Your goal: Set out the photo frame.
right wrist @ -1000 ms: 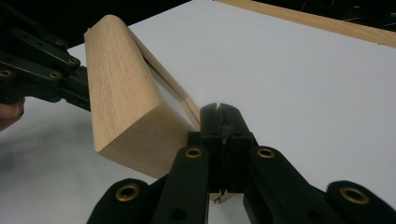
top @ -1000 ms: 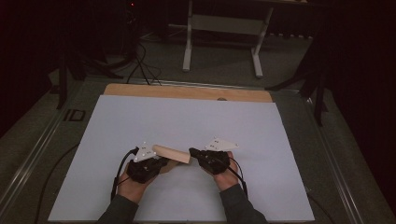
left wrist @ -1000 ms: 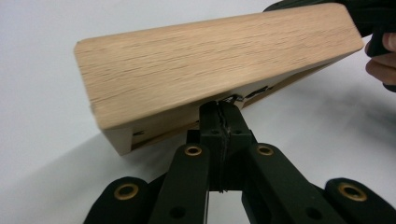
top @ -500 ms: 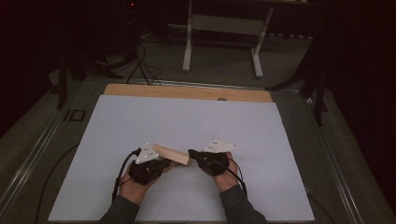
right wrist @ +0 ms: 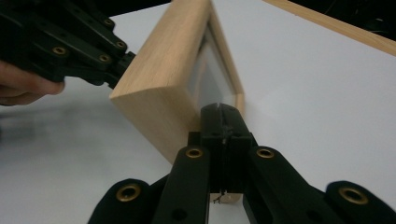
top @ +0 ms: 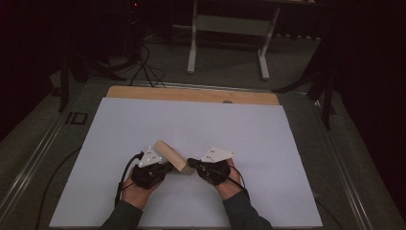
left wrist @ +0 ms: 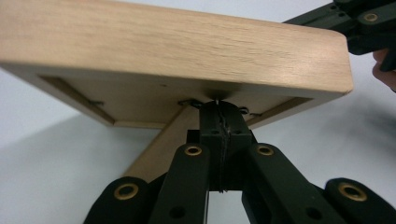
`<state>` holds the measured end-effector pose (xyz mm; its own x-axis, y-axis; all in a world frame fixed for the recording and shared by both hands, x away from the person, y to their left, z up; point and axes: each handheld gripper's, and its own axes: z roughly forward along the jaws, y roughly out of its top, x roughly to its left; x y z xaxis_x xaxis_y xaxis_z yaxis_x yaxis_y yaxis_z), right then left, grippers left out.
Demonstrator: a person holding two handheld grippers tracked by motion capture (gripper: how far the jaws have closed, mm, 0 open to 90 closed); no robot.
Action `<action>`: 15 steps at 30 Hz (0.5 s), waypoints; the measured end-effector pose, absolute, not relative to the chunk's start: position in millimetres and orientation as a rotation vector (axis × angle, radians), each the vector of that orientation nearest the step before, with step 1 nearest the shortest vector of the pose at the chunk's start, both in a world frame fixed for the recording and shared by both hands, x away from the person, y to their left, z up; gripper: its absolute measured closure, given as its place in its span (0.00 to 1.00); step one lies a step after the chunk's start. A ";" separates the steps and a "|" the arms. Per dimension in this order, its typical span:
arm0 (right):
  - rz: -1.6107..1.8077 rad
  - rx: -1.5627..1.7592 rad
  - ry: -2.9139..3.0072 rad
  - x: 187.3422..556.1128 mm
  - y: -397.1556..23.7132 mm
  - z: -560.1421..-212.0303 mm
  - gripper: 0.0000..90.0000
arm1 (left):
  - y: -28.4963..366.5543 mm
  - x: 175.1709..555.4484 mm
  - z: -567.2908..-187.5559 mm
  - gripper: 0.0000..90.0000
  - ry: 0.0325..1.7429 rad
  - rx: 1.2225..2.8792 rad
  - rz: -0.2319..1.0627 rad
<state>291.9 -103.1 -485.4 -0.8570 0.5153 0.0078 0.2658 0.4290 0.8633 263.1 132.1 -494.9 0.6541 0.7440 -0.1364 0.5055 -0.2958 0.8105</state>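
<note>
Jaws of the left gripper [top: 168, 167] and right gripper [top: 190, 163] are closed against the wooden picture frame [top: 171, 155]; its rigid rails are judged safest, its glazing fragile.

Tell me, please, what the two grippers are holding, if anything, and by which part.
Neither clearly grips the wooden picture frame. Both the left gripper and the right gripper have shut jaws whose tips press against it, the left at its back, the right at its glazed front.

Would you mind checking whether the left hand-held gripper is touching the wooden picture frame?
Touching. In the left gripper view, the left hand-held gripper has its shut jaw tips pressed against the back of the wooden picture frame, beside a small metal clip, with no gap visible.
</note>
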 end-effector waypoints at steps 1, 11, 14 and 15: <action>1.396 0.676 2.429 291.5 -102.5 -485.3 0.99 | 132.5 263.3 -495.3 0.99 0.977 1.971 0.334; 1.411 0.635 2.465 286.1 -94.8 -484.9 0.99 | 136.7 266.3 -497.5 0.99 1.007 1.954 0.328; 1.415 0.627 2.472 284.7 -92.4 -485.0 0.99 | 138.8 267.6 -498.1 0.99 1.015 1.945 0.319; 1.416 0.629 2.474 284.3 -91.8 -485.0 0.99 | 139.1 268.1 -498.7 0.99 1.019 1.941 0.315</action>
